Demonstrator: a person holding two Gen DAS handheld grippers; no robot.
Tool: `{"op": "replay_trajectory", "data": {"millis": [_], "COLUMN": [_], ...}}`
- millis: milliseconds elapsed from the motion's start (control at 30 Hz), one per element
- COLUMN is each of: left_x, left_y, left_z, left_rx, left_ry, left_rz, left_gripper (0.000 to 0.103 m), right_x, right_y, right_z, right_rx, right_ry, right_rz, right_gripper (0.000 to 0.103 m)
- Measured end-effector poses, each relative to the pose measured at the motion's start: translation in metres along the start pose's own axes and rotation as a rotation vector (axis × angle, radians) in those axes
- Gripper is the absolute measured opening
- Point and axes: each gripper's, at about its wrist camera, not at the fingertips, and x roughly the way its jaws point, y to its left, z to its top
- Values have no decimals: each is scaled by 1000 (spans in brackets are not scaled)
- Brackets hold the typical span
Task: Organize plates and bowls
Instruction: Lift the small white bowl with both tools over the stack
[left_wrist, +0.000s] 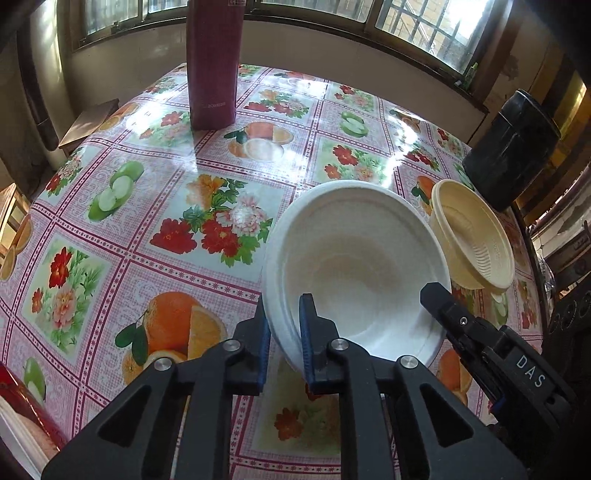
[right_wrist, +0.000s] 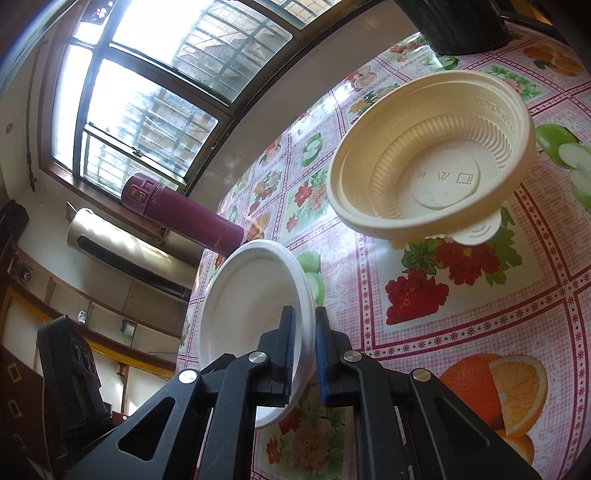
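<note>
A white bowl (left_wrist: 354, 266) hangs tilted just above the flowered tablecloth (left_wrist: 122, 206), held from two sides. My left gripper (left_wrist: 286, 306) is shut on its left rim, one blue pad inside and one outside. My right gripper (left_wrist: 437, 297) comes in from the right and clamps the opposite rim. In the right wrist view that gripper (right_wrist: 303, 314) is shut on the edge of the white bowl (right_wrist: 251, 295). A cream ribbed plastic bowl (left_wrist: 476, 236) (right_wrist: 432, 162) rests on the table just beyond, with nothing holding it.
A tall maroon flask (left_wrist: 212, 66) (right_wrist: 184, 214) stands at the table's far side. A black cylindrical container (left_wrist: 513, 147) sits at the far right corner. A red-edged object (left_wrist: 22, 406) lies at the near left. Windows run along the wall behind.
</note>
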Motion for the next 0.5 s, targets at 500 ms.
{"op": "replay_trajectory", "data": {"millis": [500], "left_x": [-61], "left_y": [18], "left_z": [-55], "left_rx": [44], "left_ry": [-94], "left_rz": [27], "left_gripper": [14], "right_x": [-54], "right_y": [34], "right_z": [-70], "right_rx": [-110], "right_ry": [-40], "right_rz": [9], "right_gripper": [10]}}
